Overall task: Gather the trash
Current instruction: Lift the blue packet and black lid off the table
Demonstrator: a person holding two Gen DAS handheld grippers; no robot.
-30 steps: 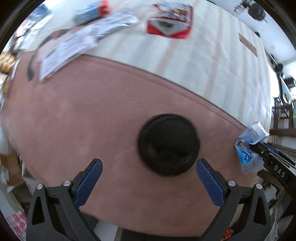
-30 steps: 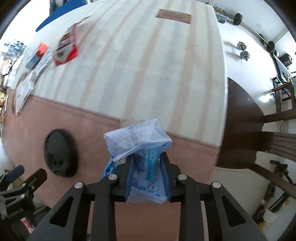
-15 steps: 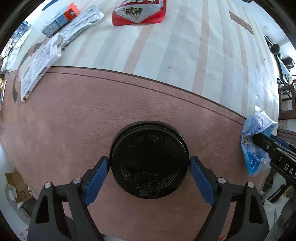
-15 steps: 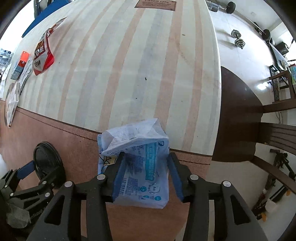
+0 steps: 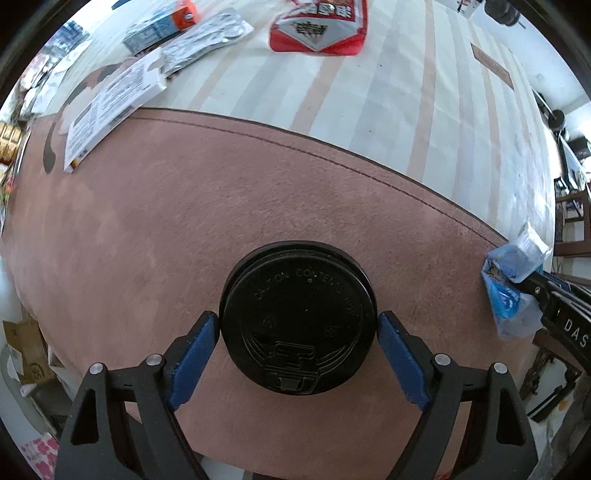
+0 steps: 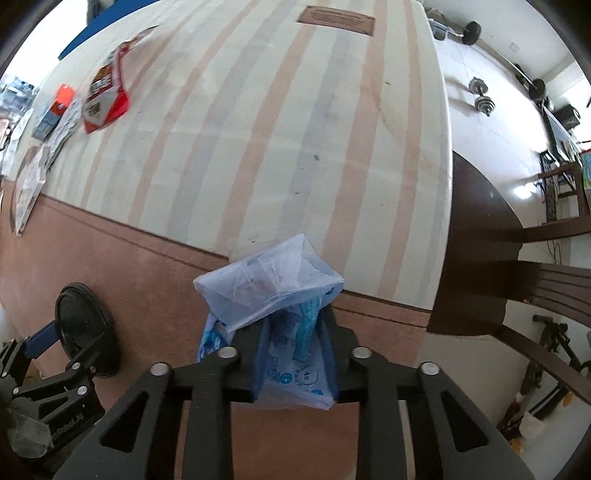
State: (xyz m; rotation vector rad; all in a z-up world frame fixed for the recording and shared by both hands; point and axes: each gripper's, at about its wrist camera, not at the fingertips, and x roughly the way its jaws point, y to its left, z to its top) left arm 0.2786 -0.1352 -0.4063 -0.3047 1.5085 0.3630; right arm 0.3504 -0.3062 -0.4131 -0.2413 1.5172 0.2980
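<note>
A black plastic cup lid (image 5: 298, 317) lies on the pink-brown part of the cloth. My left gripper (image 5: 298, 325) is shut on it, a blue pad touching each side; it also shows in the right wrist view (image 6: 79, 325). My right gripper (image 6: 295, 332) is shut on a crumpled blue and white plastic wrapper (image 6: 273, 291), held just above the cloth at the table's right end. The wrapper also shows at the right edge of the left wrist view (image 5: 513, 284).
More litter lies at the far left of the striped tablecloth (image 5: 424, 122): a red and white packet (image 5: 317, 26), a silver wrapper (image 5: 203, 40), a white printed card (image 5: 110, 99), an orange-capped blue pack (image 5: 159, 26). A dark wooden chair (image 6: 517, 266) stands right of the table.
My left gripper moved forward around the black lid and closed on it. My right gripper opened slightly, then closed again on the blue wrapper.
</note>
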